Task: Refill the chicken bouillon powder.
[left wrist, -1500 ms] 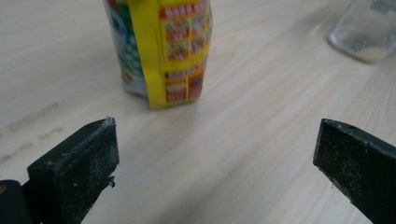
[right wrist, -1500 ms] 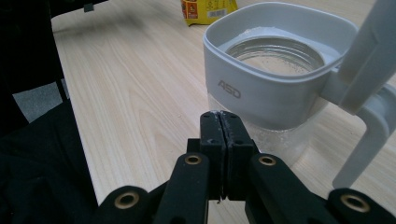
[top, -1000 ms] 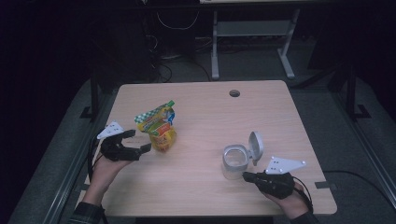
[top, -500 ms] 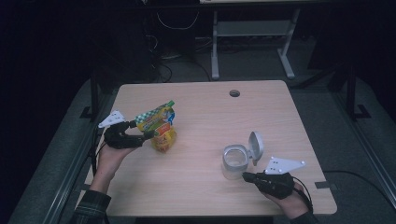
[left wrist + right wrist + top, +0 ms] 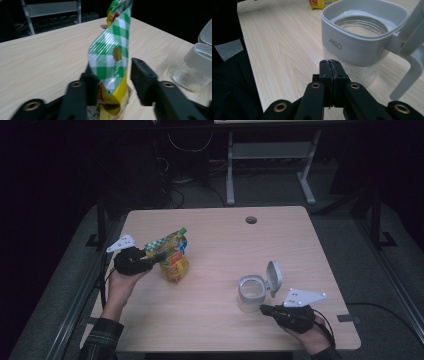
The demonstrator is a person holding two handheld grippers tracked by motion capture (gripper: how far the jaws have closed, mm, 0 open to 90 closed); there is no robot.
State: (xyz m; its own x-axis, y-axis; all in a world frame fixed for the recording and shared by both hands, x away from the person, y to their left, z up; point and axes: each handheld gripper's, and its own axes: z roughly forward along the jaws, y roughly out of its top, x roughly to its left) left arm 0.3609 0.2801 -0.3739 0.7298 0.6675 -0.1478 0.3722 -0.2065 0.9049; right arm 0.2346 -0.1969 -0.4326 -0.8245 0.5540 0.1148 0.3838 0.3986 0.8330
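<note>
On the wooden table in a dark room, my left gripper has just been closing around the green-checked pouch at the left, one jaw touching. My right gripper, jaws pressed together, rests against the open jar near right.

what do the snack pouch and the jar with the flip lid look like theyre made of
The snack pouch looks like thin glossy plastic film: its printed green-and-white check creases and catches the light. The jar seems to have a clear body, glass or hard plastic, as the table shows through it. Its collar and flip lid look like matte pale grey moulded plastic, with raised lettering on the collar.
</note>
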